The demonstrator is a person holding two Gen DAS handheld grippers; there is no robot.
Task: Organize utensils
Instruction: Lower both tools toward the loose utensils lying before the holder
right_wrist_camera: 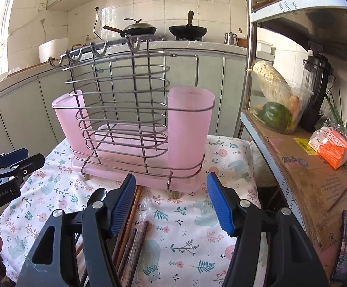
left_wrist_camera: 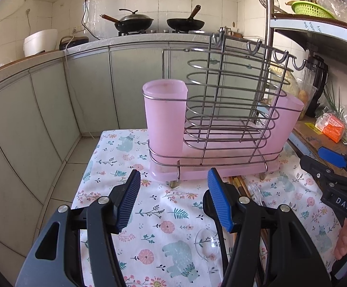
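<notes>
Both tongs, left point(left_wrist_camera: 173, 201) and right point(right_wrist_camera: 171, 203), stand apart and empty above the floral-clothed worktop point(right_wrist_camera: 192, 236). Your dark and brown wooden chopsticks point(right_wrist_camera: 131, 239) lie just under the right tongs, near the wire rack with pink plastic cups point(right_wrist_camera: 135, 124). Lower the right tongs squarely across one pair, close mid-shaft, then lift them clear before tilting toward the near pink cup point(right_wrist_camera: 189, 124).
</notes>
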